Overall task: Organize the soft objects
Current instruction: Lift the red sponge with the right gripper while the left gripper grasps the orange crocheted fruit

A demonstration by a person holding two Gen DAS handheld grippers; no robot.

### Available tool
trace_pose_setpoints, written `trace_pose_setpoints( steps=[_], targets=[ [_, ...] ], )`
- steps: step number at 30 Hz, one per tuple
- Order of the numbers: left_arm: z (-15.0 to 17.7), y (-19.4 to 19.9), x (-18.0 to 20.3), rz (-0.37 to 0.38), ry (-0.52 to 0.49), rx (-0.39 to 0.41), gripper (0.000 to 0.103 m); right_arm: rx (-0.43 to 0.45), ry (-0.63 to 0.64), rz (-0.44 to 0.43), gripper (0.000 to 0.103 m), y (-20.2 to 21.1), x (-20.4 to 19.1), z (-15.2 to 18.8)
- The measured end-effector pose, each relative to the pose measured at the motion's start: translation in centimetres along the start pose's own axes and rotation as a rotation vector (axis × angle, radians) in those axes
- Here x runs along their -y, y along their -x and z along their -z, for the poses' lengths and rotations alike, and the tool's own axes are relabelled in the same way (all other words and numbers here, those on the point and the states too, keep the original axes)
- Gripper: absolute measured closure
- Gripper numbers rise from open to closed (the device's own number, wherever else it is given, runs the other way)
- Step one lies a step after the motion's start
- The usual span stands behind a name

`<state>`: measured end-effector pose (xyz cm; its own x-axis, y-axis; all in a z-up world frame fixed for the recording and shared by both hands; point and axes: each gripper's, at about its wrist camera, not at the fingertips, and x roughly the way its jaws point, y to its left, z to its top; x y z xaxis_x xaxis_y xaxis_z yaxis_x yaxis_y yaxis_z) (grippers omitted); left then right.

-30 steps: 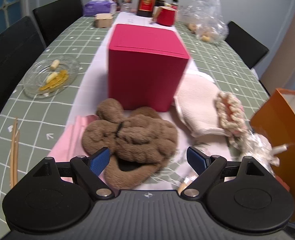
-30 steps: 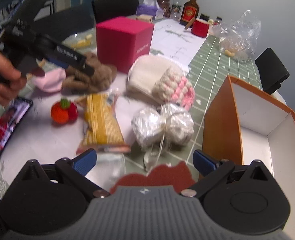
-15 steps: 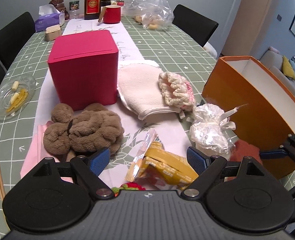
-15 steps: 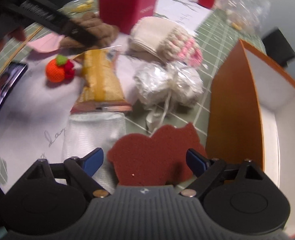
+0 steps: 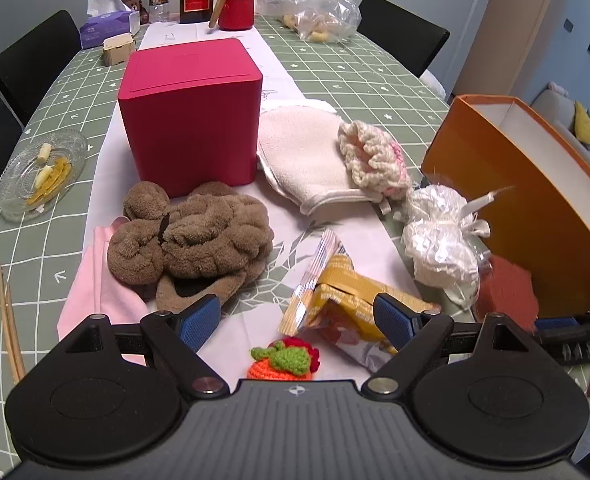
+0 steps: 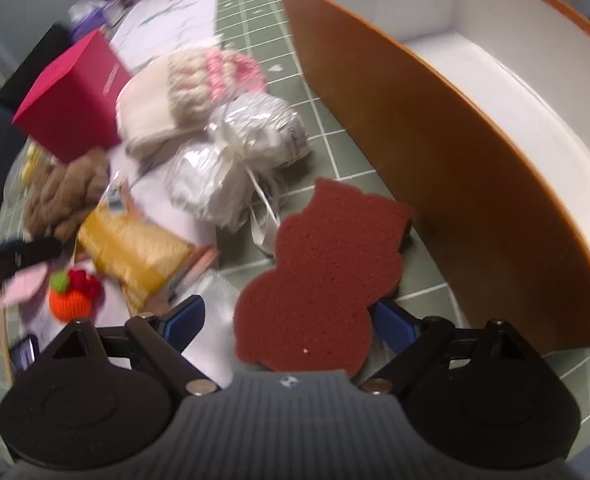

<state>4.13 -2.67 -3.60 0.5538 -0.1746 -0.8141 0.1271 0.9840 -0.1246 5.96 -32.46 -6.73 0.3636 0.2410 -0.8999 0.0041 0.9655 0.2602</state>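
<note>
The sponge (image 6: 323, 276) lies between the wide fingers of my right hand-held gripper (image 6: 287, 320), beside the box (image 6: 435, 152). My left hand-held gripper (image 5: 295, 316) is wide, empty.

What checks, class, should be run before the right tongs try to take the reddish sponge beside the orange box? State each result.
1. Right tongs open: ok.
2. Reddish sponge between the fingers: ok.
3. Sponge gripped: not ok, the fingers stand apart from it.
4. Orange box open on top, visible white interior bare: ok.
5. White wrapped bundle ribbon clear of the sponge: cannot tell.
6. Left tongs open, holding nothing: ok.
</note>
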Motion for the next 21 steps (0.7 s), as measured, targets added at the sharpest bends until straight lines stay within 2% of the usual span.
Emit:
trace_pose_setpoints(
  steps=[3, 4, 7, 13, 16, 21],
  targets=[
    [0.2, 0.4, 0.1, 0.003, -0.021, 0.005, 0.002, -0.006, -0.035, 0.073, 0.013, -1.7, 0.0, -0.5],
    [0.3, 0.5, 0.0, 0.002, -0.029, 0.005, 0.002, -0.003, -0.021, 0.093, 0.011, -2.1, -0.2, -0.5],
    [0.9, 0.3, 0.1, 0.007, -0.077, -0.034, 0.002, 0.033, 0.090, 0.151, 0.017, -2.8, -1.2, -0.5],
    [2.5, 0.2, 1.1, 0.013, -0.221, -0.068, 0.002, 0.037, 0.157, 0.108, 0.023, -3.1, -1.6, -0.9],
    [2.9, -0.2, 1.1, 0.026, -0.244, -0.095, 0.002, 0.039, 0.168, 0.097, 0.023, -3.1, -1.6, -0.8],
    [3.3, -1.4, 0.8, -0.018, -0.261, -0.121, 0.002, 0.058, 0.182, 0.066, 0.024, -2.2, -1.6, -0.7]
  ],
)
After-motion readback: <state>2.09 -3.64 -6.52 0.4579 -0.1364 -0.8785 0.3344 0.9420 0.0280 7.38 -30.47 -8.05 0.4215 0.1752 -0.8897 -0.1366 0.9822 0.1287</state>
